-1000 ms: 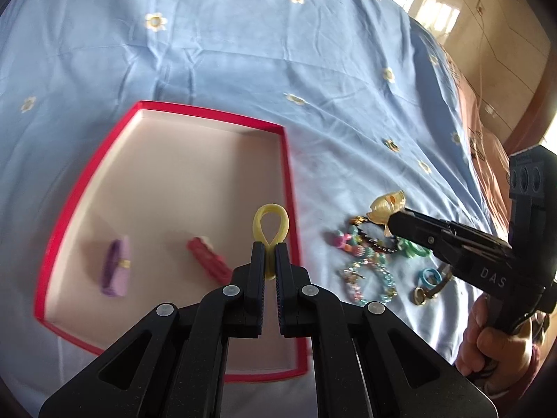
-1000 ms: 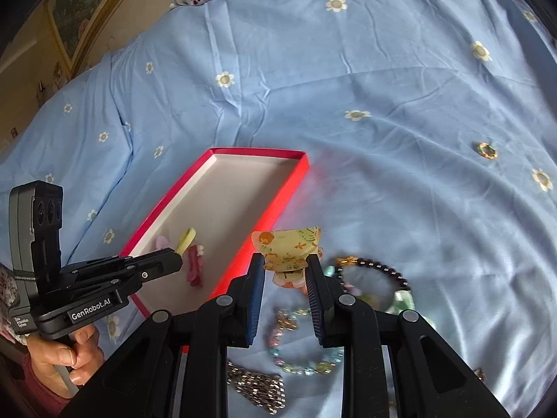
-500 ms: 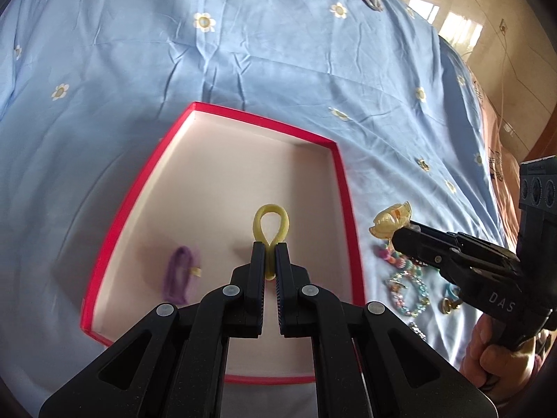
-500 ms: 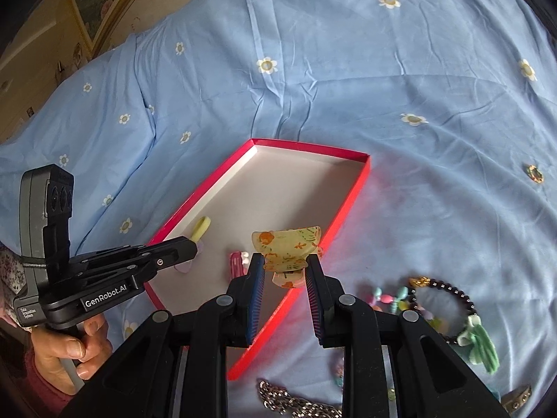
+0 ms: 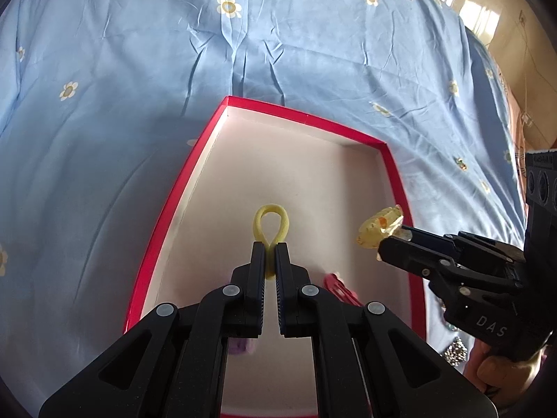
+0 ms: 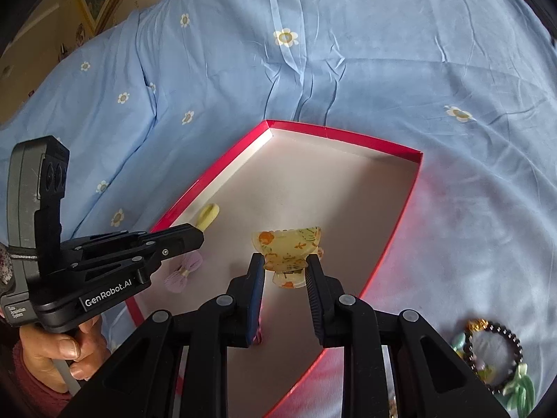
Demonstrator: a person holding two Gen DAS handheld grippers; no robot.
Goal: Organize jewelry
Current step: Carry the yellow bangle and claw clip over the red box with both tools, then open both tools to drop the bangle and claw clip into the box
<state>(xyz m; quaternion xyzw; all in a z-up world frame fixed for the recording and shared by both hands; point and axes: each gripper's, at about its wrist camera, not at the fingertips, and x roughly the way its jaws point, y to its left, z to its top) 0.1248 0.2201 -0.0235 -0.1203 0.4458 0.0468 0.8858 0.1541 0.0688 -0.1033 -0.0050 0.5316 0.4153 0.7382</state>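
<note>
A red-rimmed shallow box (image 5: 306, 118) with a pale floor lies on the blue flowered bedsheet; it also shows in the right wrist view (image 6: 334, 132). My left gripper (image 5: 270, 250) is shut on a yellow hair tie (image 5: 271, 221) and holds it over the box; the tie also shows in the right wrist view (image 6: 208, 215). My right gripper (image 6: 282, 261) is shut on a yellow floral claw clip (image 6: 287, 247), held above the box's right side; the clip also shows in the left wrist view (image 5: 379, 226). A lilac bow (image 6: 183, 271) and a red clip (image 5: 336, 287) lie in the box.
Right of the box, on the sheet, lie a dark beaded bracelet (image 6: 501, 358), a green charm (image 6: 520, 388) and a sparkly chain (image 5: 456, 348). The wrinkled blue sheet (image 5: 243, 41) spreads behind the box. A wooden floor (image 5: 515, 17) shows at the far right.
Both grippers have moved left, from the jewelry pile side to over the box, each still holding its item. The box now fills more of both views.
</note>
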